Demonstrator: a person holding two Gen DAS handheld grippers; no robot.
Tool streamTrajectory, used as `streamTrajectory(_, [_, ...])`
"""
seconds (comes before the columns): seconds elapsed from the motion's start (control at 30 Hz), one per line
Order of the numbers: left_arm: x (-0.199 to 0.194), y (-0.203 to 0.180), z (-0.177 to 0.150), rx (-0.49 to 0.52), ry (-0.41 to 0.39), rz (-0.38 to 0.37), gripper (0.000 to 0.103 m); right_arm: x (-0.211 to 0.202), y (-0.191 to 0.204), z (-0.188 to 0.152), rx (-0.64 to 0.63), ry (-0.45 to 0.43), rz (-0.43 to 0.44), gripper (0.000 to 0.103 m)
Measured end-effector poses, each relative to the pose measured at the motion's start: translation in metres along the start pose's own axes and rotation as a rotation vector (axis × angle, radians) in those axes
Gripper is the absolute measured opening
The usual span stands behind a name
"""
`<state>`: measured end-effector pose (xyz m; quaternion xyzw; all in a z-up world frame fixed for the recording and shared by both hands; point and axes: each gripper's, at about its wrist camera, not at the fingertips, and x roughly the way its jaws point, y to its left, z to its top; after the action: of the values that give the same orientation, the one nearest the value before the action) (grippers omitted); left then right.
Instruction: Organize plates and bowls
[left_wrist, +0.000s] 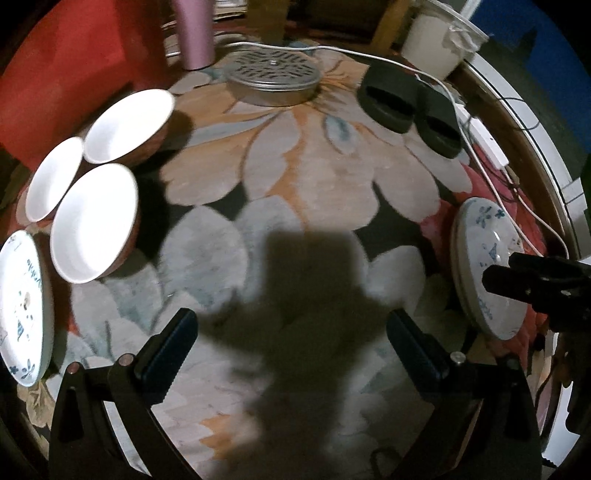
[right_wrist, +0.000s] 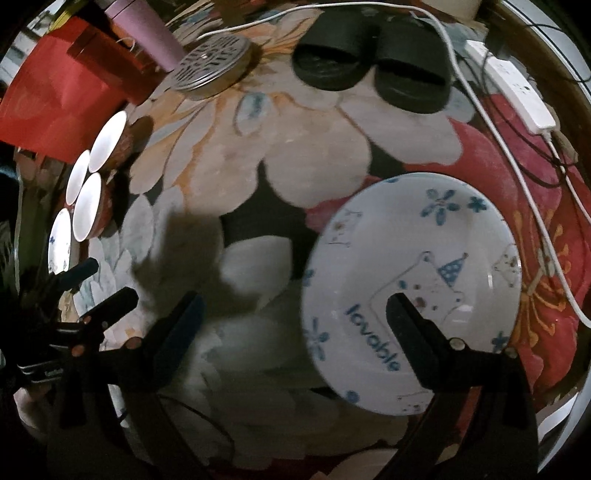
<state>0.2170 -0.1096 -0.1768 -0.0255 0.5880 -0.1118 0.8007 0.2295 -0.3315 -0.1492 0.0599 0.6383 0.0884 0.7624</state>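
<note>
Three white bowls with brown outsides (left_wrist: 94, 223) sit clustered at the left on the flowered rug; they also show in the right wrist view (right_wrist: 86, 206). A white plate with blue print (left_wrist: 22, 306) lies beside them at the far left. A second blue-print plate (right_wrist: 410, 288) lies at the right; it also shows in the left wrist view (left_wrist: 487, 266). My left gripper (left_wrist: 291, 328) is open and empty above the rug's middle. My right gripper (right_wrist: 295, 314) is open, its right finger above the plate's lower part.
A round metal perforated lid (left_wrist: 273, 75), a pink tumbler (left_wrist: 195, 33), a pair of black slippers (left_wrist: 410, 107), a white power strip with cables (right_wrist: 517, 88) and a white bucket (left_wrist: 439, 37) stand at the rug's far side. Something red (left_wrist: 66, 70) lies at the back left.
</note>
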Motion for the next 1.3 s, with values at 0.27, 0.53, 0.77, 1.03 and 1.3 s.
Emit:
streamTrajectory(0.27, [-0.008,0.035,-0.012,-0.040,-0.002,0.031,0.102,0.010,0.030,0.001,-0.045,0.017,0.014,0.100])
streamTrajectory(0.53, [-0.042,0.089,-0.036,-0.057,0.000,0.087,0.102,0.017,0.067,-0.007,-0.111,0.066,0.017,0.100])
streamTrajectory(0.77, [-0.080,0.148,-0.055,-0.187,-0.031,0.131,0.102,0.019,0.114,-0.014,-0.228,0.124,0.014,0.100])
streamTrajectory(1.03, [-0.101,0.208,-0.075,-0.314,-0.072,0.145,0.102,0.024,0.178,-0.020,-0.344,0.186,0.036,0.100])
streamTrajectory(1.3, [-0.102,0.241,-0.097,-0.348,-0.079,0.167,0.102,0.034,0.231,-0.024,-0.418,0.194,0.067,0.103])
